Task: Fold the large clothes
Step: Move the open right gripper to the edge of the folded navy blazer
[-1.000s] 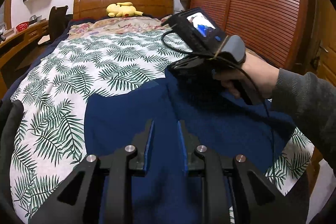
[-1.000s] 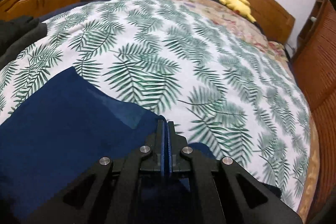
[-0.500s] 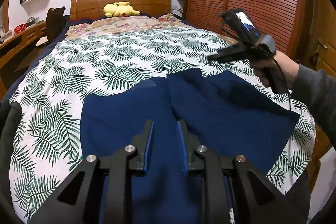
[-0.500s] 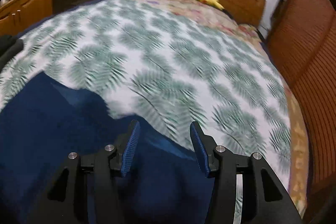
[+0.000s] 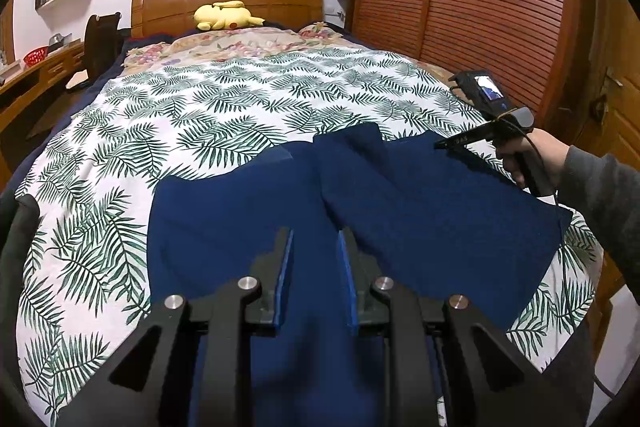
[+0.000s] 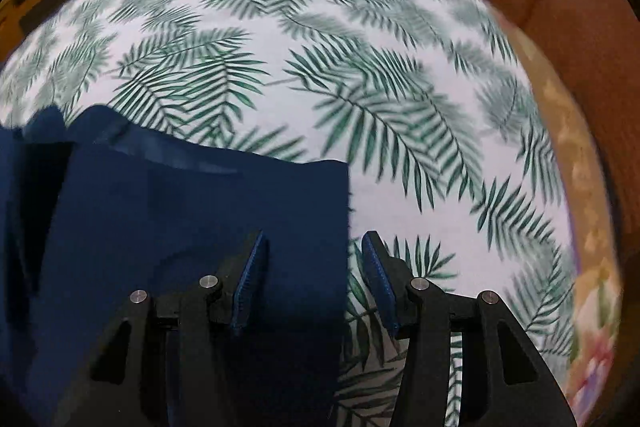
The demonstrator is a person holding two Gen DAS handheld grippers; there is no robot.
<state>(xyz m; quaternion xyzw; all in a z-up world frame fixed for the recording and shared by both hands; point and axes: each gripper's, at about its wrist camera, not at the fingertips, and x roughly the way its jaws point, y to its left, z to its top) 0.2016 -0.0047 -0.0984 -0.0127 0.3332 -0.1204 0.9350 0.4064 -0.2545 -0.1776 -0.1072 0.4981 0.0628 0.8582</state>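
Right gripper (image 6: 312,283) now off centre flap, swung out to right edge of dark blue cloth garment (image 5: 360,203) spread on near end of leaf-print bed (image 5: 200,115), fingers apart, empty. Left gripper (image 5: 314,271) fingers narrowly parted, empty above garment. Step: between folds. Next: grip right edge, fold inward.

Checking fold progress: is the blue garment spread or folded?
Partly folded: the garment has one panel lapped over its middle, on the bedspread.

Garment: a dark blue garment (image 5: 400,211) is spread flat on the leaf-print bedspread (image 5: 224,115).
Left gripper (image 5: 314,247): held low over the garment, jaws slightly parted, nothing clamped.
Right gripper (image 5: 440,145): gripped by a grey-sleeved hand (image 5: 532,159) at the garment's far right edge.
Headboard: a yellow plush toy (image 5: 226,15) is laid there.
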